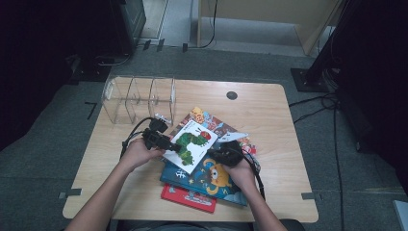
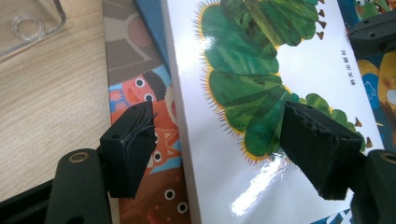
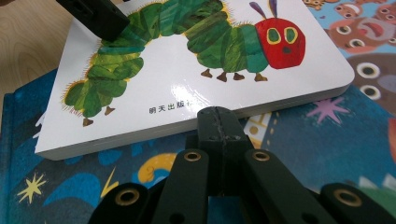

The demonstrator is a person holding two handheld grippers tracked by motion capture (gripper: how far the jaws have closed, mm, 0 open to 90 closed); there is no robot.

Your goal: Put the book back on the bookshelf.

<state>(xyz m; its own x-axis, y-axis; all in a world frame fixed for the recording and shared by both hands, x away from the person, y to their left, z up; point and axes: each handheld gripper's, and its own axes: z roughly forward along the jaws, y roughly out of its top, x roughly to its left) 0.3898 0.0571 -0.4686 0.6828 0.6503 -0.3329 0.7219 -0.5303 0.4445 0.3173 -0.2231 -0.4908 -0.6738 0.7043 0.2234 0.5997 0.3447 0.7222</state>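
The caterpillar book (image 1: 191, 143) lies on top of a pile of picture books (image 1: 207, 180) at the middle of the table (image 1: 269, 115). Your left claw (image 2: 233, 144) stands apart, straddling the book's near edge; nothing is gripped yet. Your right claw (image 3: 215, 122) is pressed together, empty, its tip touching the book's opposite edge. Lifting and placing remain. Beyond the book, the clear organizer (image 1: 139, 98) stands empty; bare table lies on either side.

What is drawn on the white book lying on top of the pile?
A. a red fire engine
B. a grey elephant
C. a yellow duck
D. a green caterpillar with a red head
D: the white book on top of the pile shows a long green caterpillar with a red head.
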